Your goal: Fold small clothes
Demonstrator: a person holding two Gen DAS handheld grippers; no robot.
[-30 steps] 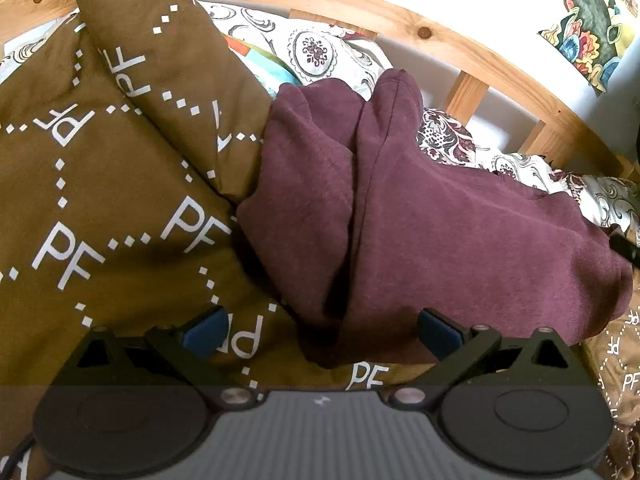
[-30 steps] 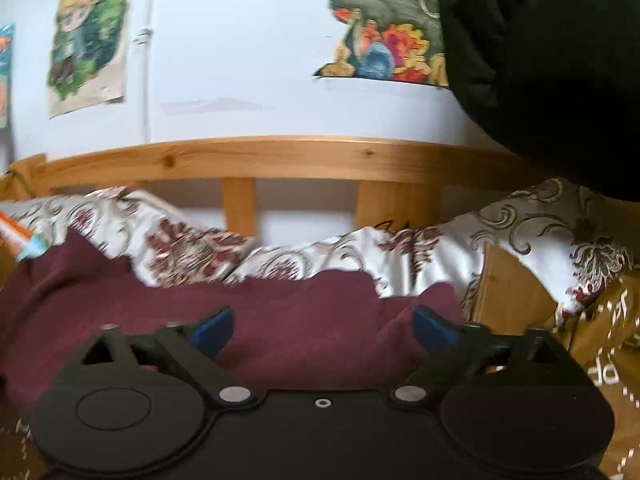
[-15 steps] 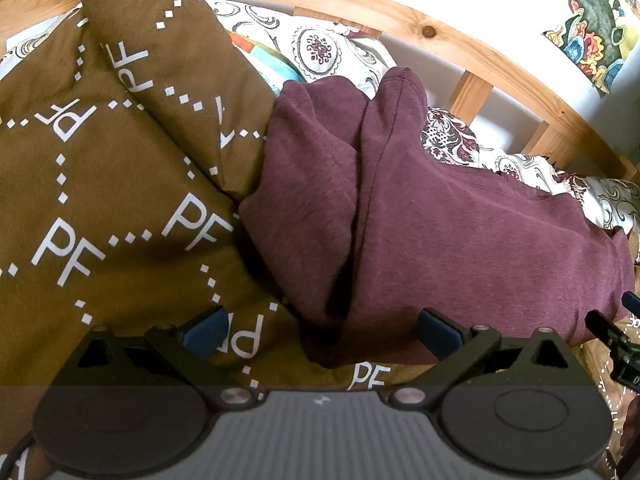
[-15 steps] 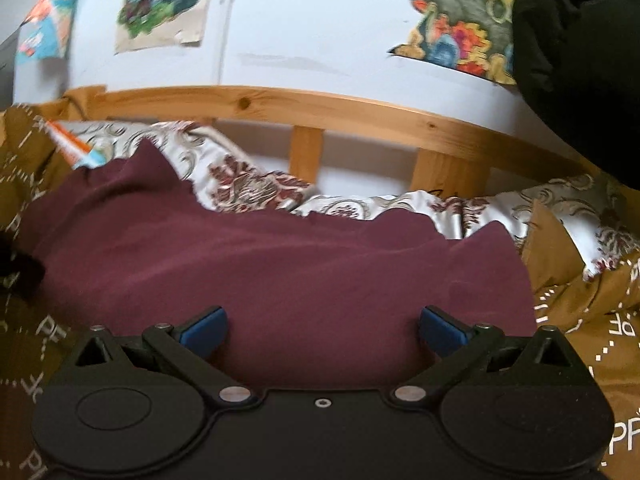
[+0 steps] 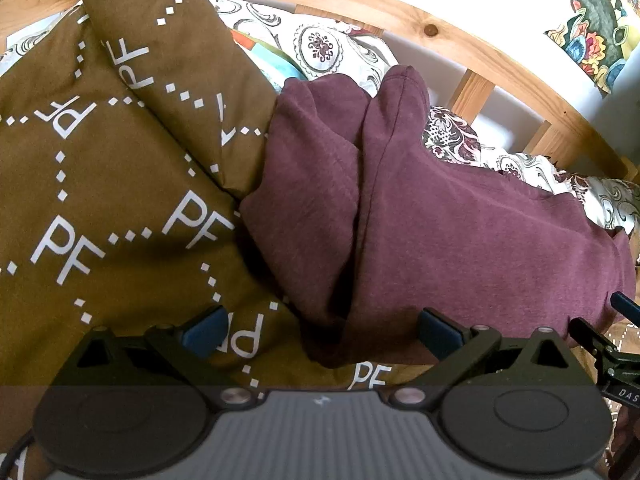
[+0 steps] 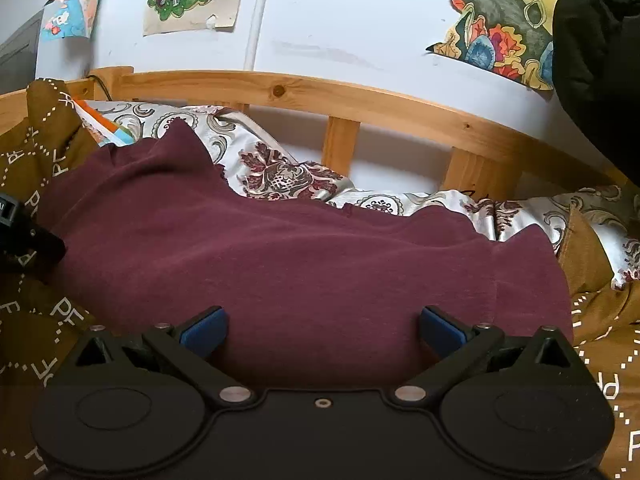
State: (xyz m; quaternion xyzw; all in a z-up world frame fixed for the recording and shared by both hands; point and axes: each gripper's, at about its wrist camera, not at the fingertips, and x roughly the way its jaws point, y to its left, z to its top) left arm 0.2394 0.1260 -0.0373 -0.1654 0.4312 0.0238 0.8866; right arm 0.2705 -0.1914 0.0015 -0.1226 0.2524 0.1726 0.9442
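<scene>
Maroon garment (image 5: 460,240) on brown bedspread (image 5: 100,200), bunched at left, apparently part-folded, not yet neat; left gripper (image 5: 320,330) and right gripper (image 6: 322,328) both wide, empty.

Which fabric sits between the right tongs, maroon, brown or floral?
The maroon garment; the brown PF blanket lies beside it, the floral sheet behind.

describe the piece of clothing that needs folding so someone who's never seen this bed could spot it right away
Find the wooden bed rail along the white wall. Below it, on the brown PF-print blanket, lies the maroon garment, between both open tools. It is the only plain, unpatterned fabric there; the floral bedding behind it and the blanket are printed.
</scene>
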